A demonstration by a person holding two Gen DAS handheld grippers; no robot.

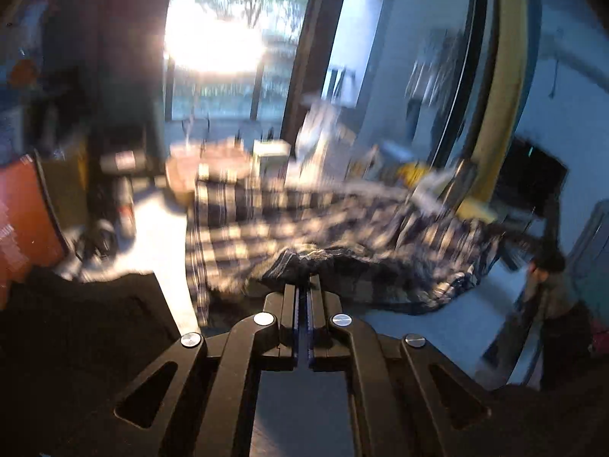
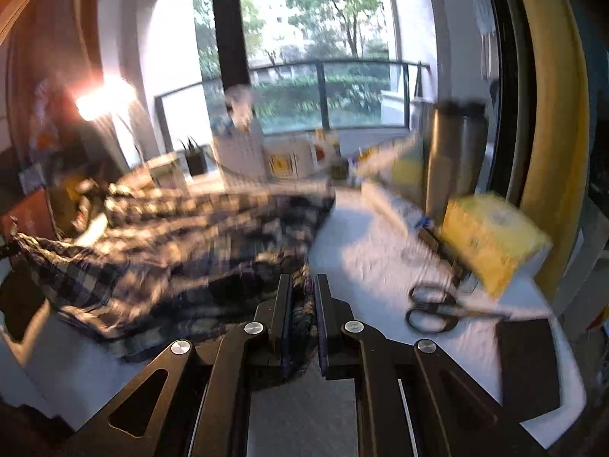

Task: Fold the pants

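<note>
In my left wrist view, my left gripper sits low in the middle of the frame. Its two fingers are pinched tight on a bunched edge of the checked pants. The pants spread from the middle of the frame out to the right, across the white table. Everything looks smeared and blurry, so I cannot tell which part of the pants I hold.

In my right wrist view, my right gripper is low in the middle too. Its fingers are close together with a strip of the pants squeezed between them. The rest of the cloth lies in a rumpled heap in the left half of the frame. At the lower right lie black scissors, and above them a yellow box.

I think the folding is only starting. Both ends are gripped, but I see no neat fold. The smoothing and all the folds are left to do.
</note>
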